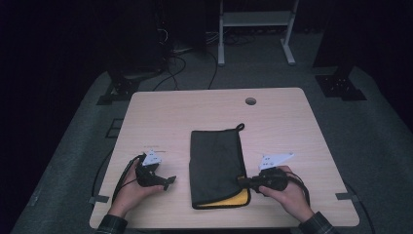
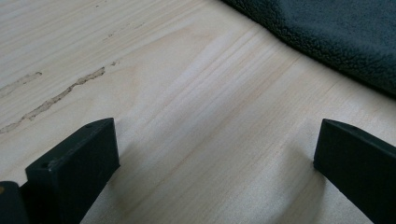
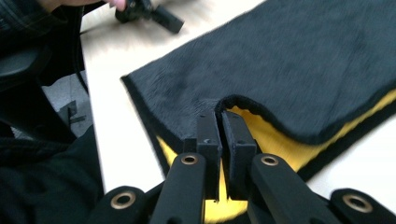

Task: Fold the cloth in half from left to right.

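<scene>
The high view looks forward and down over the whole counter (image 1: 214, 105). Each gripper view sits close above the counter; both share the dark cloth (image 3: 299, 70) with it.

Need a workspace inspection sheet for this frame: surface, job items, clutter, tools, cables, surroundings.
Surface: light wooden table, scuff marks in the grain, round hole near the far edge.
Job's things: dark towel folded flat at the centre, yellow underside exposed at the near right corner, hanging loop at the far right corner.
Clutter: nothing seen.
Tools: left tool open, resting on bare wood beside the towel; right tool shut on the towel's black-trimmed corner edge.
Cables: one black cable trails from the left tool; loose cables on the floor beyond the table.
Surroundings: dark room, grey floor, white stand frame behind.
</scene>
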A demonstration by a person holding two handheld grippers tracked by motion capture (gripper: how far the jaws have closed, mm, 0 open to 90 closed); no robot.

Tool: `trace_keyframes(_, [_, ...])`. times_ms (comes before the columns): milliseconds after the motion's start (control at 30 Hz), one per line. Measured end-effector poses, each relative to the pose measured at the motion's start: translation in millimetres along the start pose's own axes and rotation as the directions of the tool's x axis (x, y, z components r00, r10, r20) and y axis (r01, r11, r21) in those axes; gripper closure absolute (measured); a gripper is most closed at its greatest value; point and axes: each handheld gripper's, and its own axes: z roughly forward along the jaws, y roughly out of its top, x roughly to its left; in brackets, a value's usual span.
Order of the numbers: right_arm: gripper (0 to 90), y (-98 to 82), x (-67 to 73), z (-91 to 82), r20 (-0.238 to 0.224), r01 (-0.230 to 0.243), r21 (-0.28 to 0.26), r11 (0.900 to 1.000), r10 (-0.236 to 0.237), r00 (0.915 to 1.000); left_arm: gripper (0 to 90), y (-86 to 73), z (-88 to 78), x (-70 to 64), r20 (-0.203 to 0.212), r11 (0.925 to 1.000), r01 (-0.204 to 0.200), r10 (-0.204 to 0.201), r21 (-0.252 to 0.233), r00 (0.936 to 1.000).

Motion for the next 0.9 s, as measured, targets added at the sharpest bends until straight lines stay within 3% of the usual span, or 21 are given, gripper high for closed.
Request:
trace_keyframes(200, [85.9,-25.3,12.6,-2.1,0.033,0.004,0.079,0.997,-0.006,0.9994,0.0,-0.1,0.1,-0.3,-0.002,1.0,0.003,-0.003,-0.004,1.0])
trace_keyframes(400, [80.0,-39.2,12.6,-1.6,0.078,-0.014,0.147,0.989,0.002,0.997,0.0,-0.1,0.1,-0.5,-0.004,1.0,0.005,-0.005,-0.004,1.0])
trace_keyframes(567, [74.8,-36.7,9.6,-15.2,0.099,-0.023,0.07,0.997,0.016,0.995,0.0,-0.1,0.1,-0.5,-0.004,1.0,0.005,-0.005,-0.003,1.0])
trace_keyframes(700, [74.1,-29.0,6.6,-19.8,0.128,0.003,0.014,1.0,-0.005,0.9918,0.0,-0.1,0.1,-1.0,-0.006,1.0,0.006,-0.006,-0.003,1.0])
trace_keyframes(833, [71.4,-26.0,6.2,-8.2,0.117,0.052,0.027,0.998,-0.055,0.9916,0.0,0.0,0.7,-2.0,-0.01,0.9999,0.012,-0.013,-0.01,0.9999])
trace_keyframes(900, [70.8,-25.6,5.1,-0.4,0.134,0.099,0.048,0.994,-0.104,0.9855,0.0,-0.1,0.8,-2.4,-0.009,0.9999,0.012,-0.012,-0.011,0.9999])
